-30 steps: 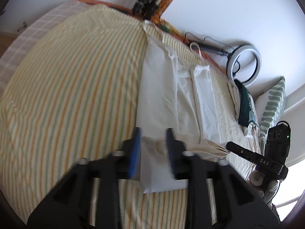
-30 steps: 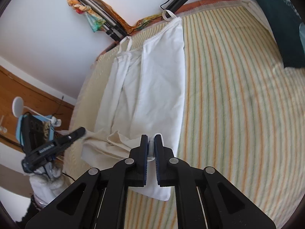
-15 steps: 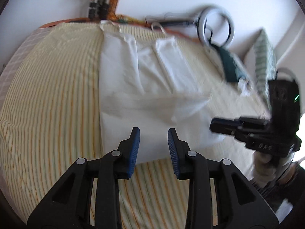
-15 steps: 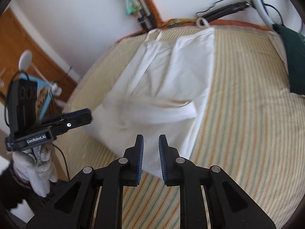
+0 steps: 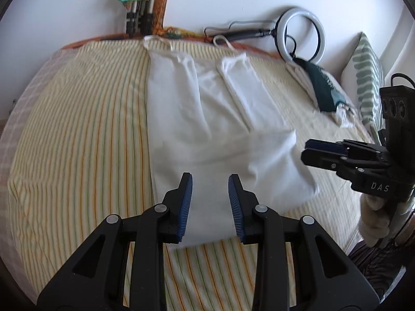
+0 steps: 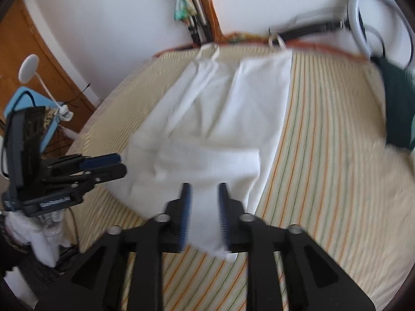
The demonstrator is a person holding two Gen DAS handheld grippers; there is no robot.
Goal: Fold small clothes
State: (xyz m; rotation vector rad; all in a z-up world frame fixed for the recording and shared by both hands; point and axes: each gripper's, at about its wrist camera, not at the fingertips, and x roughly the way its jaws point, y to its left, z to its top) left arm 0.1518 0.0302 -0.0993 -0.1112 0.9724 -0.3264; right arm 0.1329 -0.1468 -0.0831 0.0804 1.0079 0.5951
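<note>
White garment (image 5: pixel 220 134) flat on the striped bed (image 5: pixel 77 134), long axis running straight away toward the straps, folded near hem just ahead of both tools: left tool (image 5: pixel 210 202) wide and empty, right tool (image 6: pixel 203 207) parted and empty, equally near.

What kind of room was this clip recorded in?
Likely a bedroom: a white garment lies on a bed with a striped sheet, a leaf-print pillow sits by the wall, and a ring light stands behind.
</note>
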